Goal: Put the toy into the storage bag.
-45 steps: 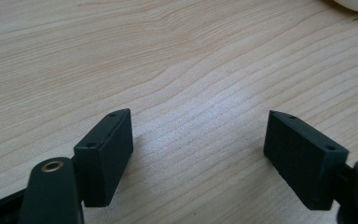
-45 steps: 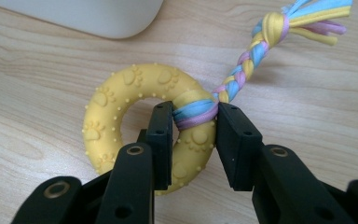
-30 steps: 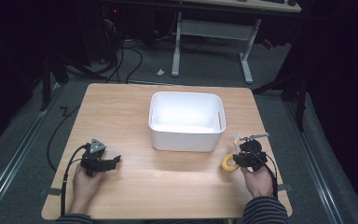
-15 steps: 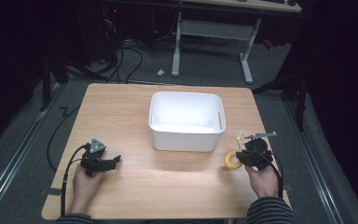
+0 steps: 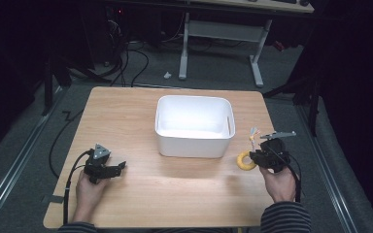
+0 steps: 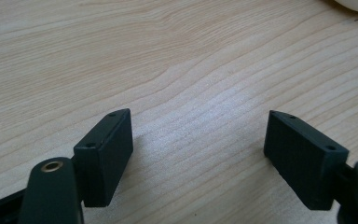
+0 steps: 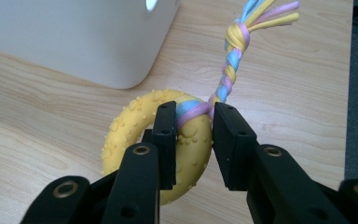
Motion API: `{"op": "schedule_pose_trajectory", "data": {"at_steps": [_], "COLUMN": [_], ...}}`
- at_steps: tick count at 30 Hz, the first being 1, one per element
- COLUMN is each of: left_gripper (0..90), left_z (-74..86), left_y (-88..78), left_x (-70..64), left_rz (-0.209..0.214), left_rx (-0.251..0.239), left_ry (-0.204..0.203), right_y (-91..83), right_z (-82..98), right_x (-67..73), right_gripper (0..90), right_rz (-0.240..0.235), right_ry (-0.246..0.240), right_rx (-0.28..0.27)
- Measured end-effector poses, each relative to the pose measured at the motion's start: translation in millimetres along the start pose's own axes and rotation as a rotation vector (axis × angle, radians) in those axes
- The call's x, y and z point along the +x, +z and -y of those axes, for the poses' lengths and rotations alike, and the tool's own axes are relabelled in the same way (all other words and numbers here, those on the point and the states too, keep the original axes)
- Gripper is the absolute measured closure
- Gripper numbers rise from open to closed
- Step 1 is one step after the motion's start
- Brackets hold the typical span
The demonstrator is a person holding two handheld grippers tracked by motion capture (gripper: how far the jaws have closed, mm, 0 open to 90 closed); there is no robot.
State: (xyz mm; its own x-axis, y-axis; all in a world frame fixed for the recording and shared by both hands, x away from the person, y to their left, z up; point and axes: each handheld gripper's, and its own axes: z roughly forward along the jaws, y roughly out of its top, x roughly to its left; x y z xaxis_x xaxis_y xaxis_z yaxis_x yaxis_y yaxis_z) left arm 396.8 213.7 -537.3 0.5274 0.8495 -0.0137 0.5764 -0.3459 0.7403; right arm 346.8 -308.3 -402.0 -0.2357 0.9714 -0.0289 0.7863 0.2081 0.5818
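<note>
Gripping the yellow ring toy [image 7: 168,135] at its braided rope [image 7: 233,56], the right gripper [image 7: 191,140] sits at the frame's lower right beside the white bin [image 5: 194,127]. The left gripper [image 6: 200,154], fingers spread open, rests on the worktop [image 5: 126,111] at lower left.

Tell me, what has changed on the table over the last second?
The right gripper with the yellow ring toy clamped between its jaws drew slightly toward the person. The left gripper stayed open and still; the white bin did not move.
</note>
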Motion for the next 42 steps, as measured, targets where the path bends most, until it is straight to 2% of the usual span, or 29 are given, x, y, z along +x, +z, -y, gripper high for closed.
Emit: {"op": "schedule_pose_trajectory", "data": {"at_steps": [11, 16, 23, 29, 35, 42], "left_gripper": [24.0, 23.9, 23.8, 23.8, 23.8, 23.9], "left_z": [0.0, 0.0, -0.1, -0.2, -1.0, -0.9], "left_y": [0.0, 0.0, 0.2, 0.2, 1.0, 1.0], "left_x": [0.0, -0.1, 0.0, 0.0, 0.6, 0.5], "left_rz": [0.000, 0.001, 0.000, -0.001, -0.001, -0.001], "left_rx": [0.000, 0.000, 0.000, 0.000, 0.000, 0.000], "left_ry": [0.000, 0.000, 0.000, 0.000, 0.002, 0.003], "right_y": [-11.8, -22.4, -25.7, -30.4, -40.7, -46.7], "right_z": [-10.6, -18.2, -27.0, -32.3, -35.3, -42.1], "right_x": [-4.3, -3.1, 0.0, -0.6, -5.8, -0.3], "right_gripper": [71.7, 71.6, 71.6, 71.7, 71.7, 71.7], "right_rz": [0.002, -0.024, -0.027, -0.037, -0.037, -0.054], "right_ry": [0.001, 0.015, -0.011, -0.015, 0.003, -0.009], "right_rx": [-0.028, -0.063, -0.057, -0.078, -0.080, -0.115]}}
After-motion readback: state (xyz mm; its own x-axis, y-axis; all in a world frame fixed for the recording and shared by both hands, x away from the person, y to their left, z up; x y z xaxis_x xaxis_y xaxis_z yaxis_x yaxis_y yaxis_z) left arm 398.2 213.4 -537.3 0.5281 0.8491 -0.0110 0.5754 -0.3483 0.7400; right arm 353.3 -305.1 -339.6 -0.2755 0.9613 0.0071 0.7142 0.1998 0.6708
